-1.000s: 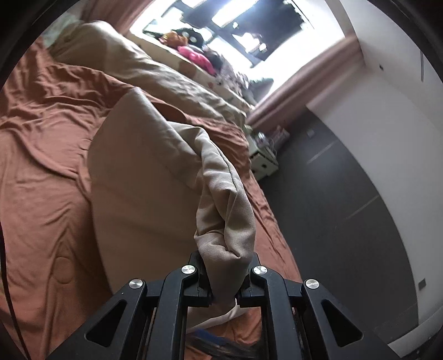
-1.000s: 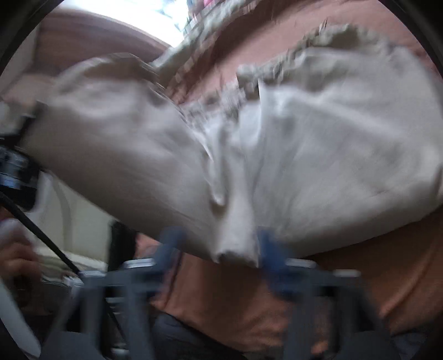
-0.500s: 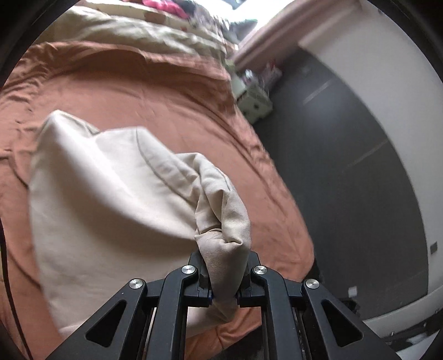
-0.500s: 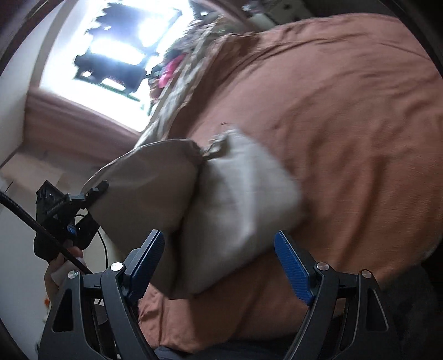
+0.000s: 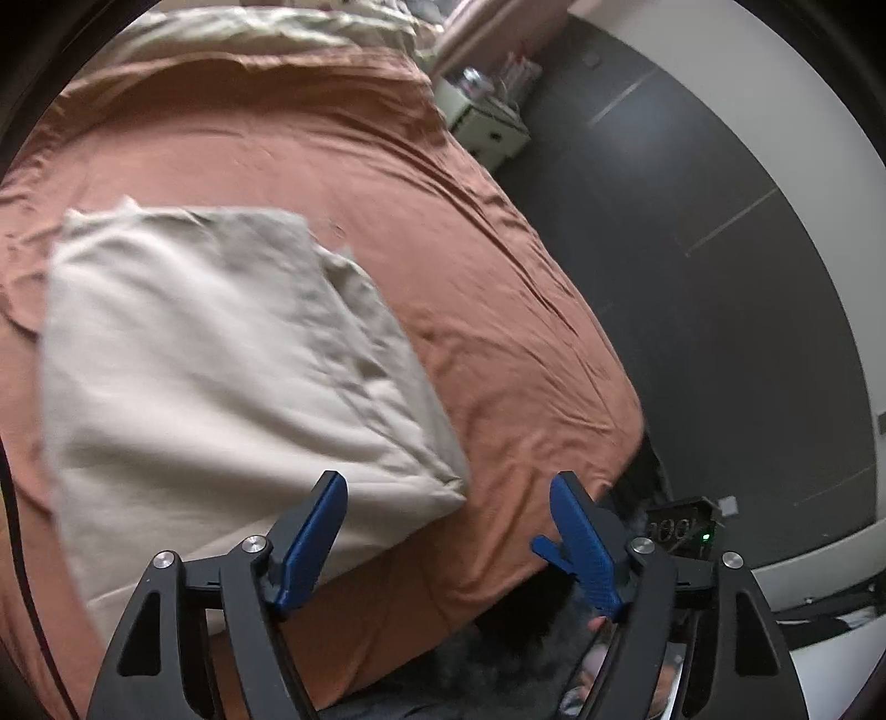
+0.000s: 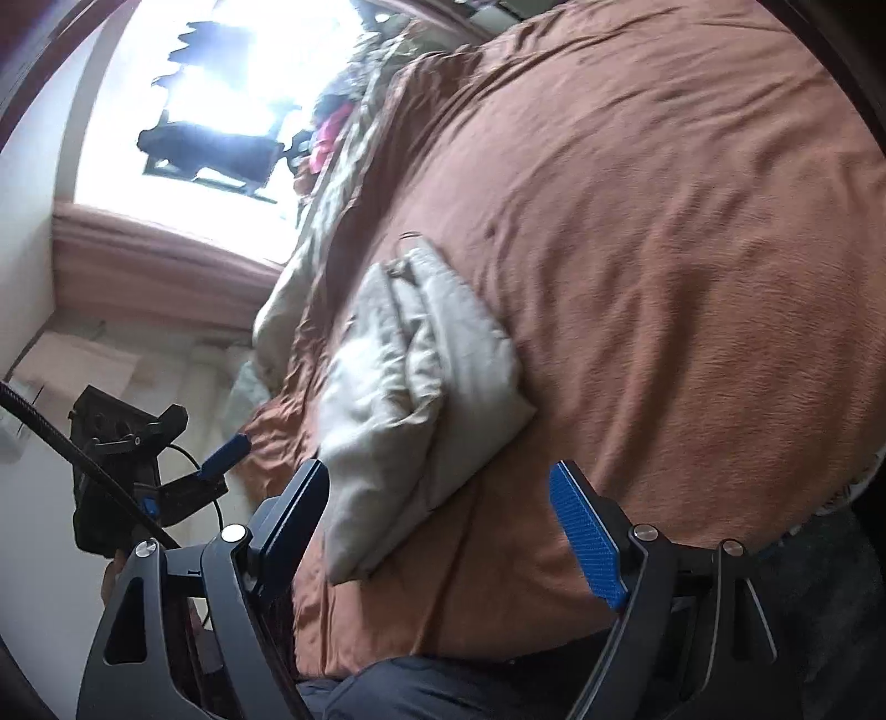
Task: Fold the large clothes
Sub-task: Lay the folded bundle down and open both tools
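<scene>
A beige garment (image 5: 221, 376) lies folded into a rough rectangle on the rust-brown bedspread (image 5: 470, 238). My left gripper (image 5: 448, 537) is open and empty, just above the garment's near right corner. In the right wrist view the same garment (image 6: 421, 387) lies as a folded bundle on the bedspread (image 6: 664, 249). My right gripper (image 6: 443, 526) is open and empty, close to the garment's near end. The left gripper (image 6: 183, 471) shows there at the left, held in a hand.
A beige duvet (image 5: 249, 33) is bunched along the bed's far side. A white bedside cabinet (image 5: 487, 122) stands beside the bed on the dark floor (image 5: 692, 277). A small black device with a green light (image 5: 686, 526) sits near the bed's corner. A bright window (image 6: 221, 83) is behind.
My left gripper has opened and let go of the beige garment, which has dropped flat onto the bed. My right gripper, open half a second ago, stays open and has drawn back slightly.
</scene>
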`<state>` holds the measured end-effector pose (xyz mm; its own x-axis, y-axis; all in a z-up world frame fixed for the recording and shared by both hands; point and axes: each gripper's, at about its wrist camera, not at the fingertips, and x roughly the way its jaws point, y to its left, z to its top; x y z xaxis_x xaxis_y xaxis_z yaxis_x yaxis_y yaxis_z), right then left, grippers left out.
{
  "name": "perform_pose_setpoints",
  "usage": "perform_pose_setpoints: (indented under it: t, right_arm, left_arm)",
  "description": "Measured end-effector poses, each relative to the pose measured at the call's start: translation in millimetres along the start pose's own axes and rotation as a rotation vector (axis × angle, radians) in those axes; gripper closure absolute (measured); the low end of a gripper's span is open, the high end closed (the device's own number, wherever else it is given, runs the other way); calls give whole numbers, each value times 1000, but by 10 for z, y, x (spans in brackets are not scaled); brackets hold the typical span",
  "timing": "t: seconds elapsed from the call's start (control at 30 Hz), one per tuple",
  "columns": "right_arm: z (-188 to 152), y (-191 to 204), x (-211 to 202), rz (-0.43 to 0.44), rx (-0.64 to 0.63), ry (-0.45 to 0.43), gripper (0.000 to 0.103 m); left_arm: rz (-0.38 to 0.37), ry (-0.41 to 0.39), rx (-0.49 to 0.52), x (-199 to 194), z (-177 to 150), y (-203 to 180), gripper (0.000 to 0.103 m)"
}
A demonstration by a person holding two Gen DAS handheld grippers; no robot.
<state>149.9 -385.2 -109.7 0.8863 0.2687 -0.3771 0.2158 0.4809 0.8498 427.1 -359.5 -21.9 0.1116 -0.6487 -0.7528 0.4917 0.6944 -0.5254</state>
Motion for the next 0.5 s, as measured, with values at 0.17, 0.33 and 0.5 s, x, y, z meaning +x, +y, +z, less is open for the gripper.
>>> perform_pose_setpoints:
  t: [0.17,0.33,0.5]
  right_arm:
    - [259,-55,299,8,-58,36,22]
    - [560,75,574,-19,-137,93,22]
    - [867,319,867,-72,-212,137,22]
  left_arm:
    - [72,-75,-43,-296,-45,294,26]
    - [111,-106,-113,-411,-173,782,26]
    - [169,-114,-161,-464,-236,1299,26]
